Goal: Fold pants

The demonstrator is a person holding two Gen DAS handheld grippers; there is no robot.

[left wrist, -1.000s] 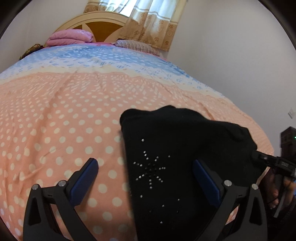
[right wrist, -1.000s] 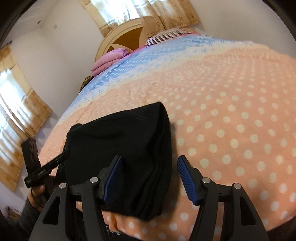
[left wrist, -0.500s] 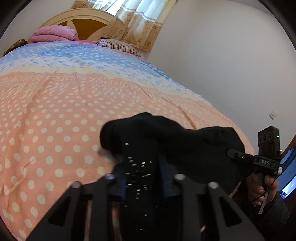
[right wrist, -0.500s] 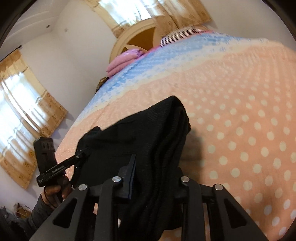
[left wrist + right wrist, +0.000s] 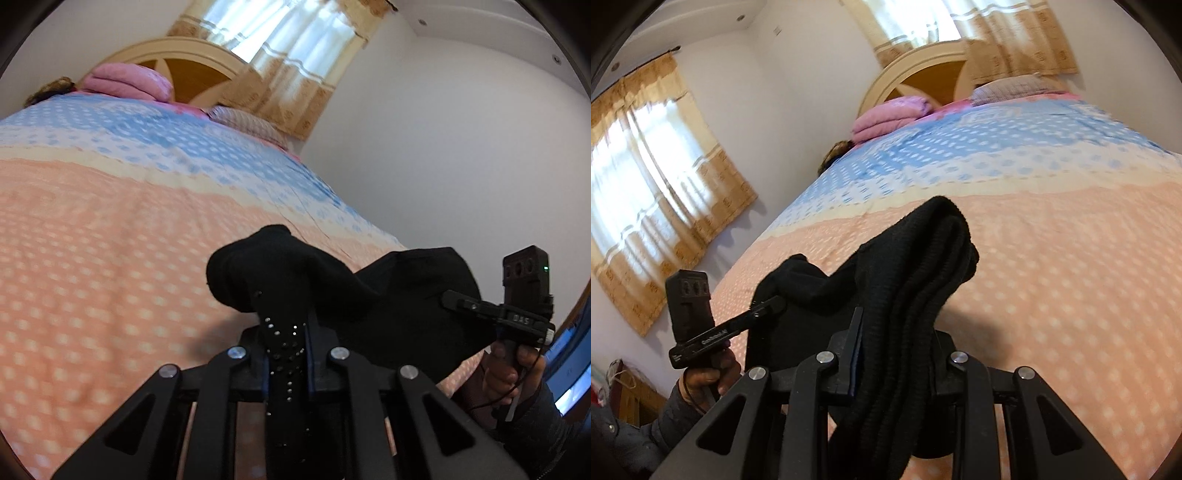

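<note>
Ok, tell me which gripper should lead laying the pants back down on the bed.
Neither clearly: the left gripper and right gripper are both shut on the black pants, lifted above the bedspread. Probably move them together.

The pants (image 5: 369, 295) hang over the near end of the bed (image 5: 110, 240), pinched between the left tool (image 5: 286, 354) at 9 o'clock and the right tool (image 5: 897, 354) at 3 o'clock, with the folded blanket (image 5: 127, 81) and pillow (image 5: 245, 123) at 12 o'clock against the headboard (image 5: 192, 62).
</note>
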